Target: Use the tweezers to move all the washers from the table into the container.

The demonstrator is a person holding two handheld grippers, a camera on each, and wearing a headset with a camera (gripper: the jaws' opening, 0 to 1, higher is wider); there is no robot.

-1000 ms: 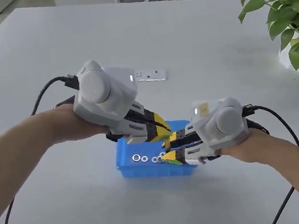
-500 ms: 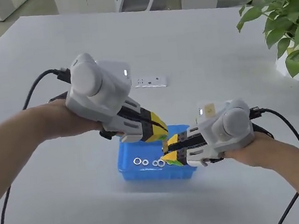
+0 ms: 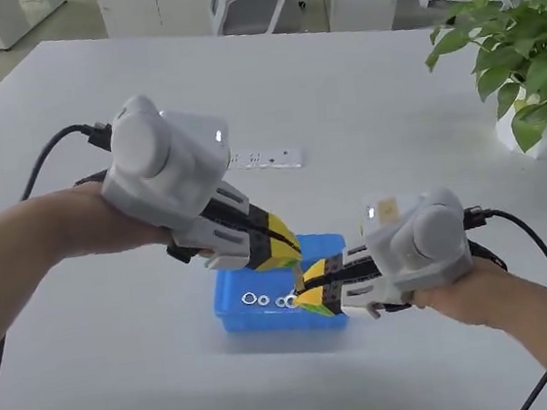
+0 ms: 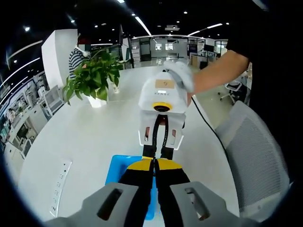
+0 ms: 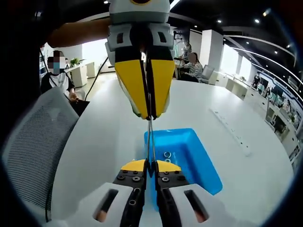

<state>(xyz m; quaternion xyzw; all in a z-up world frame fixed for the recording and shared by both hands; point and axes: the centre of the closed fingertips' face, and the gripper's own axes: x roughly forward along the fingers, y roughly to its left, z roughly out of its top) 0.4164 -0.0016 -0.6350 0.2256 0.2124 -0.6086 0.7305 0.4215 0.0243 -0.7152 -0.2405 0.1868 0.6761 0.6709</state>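
Thin metal tweezers (image 5: 149, 137) span between my two grippers, which face each other tip to tip. My left gripper (image 3: 280, 251) is shut on one end and my right gripper (image 3: 307, 291) is shut on the other. Both hover over a blue container (image 3: 266, 319) on the white table (image 3: 390, 105). Several small washers (image 3: 255, 298) lie inside it, and they also show beside the tweezers in the right gripper view as washers (image 5: 166, 154) in the container (image 5: 199, 165). In the left gripper view, my left gripper (image 4: 155, 163) meets the right gripper (image 4: 161, 104) above the container (image 4: 117, 166).
A white power strip (image 3: 264, 158) lies on the table behind the container. A potted plant (image 3: 522, 52) stands at the far right edge. Cables trail from both grippers. Office chairs stand beyond the far edge of the table.
The head camera has shifted. The left gripper has risen a little above the container, and the right gripper stays low at the container's right side. Both jaws stay shut.
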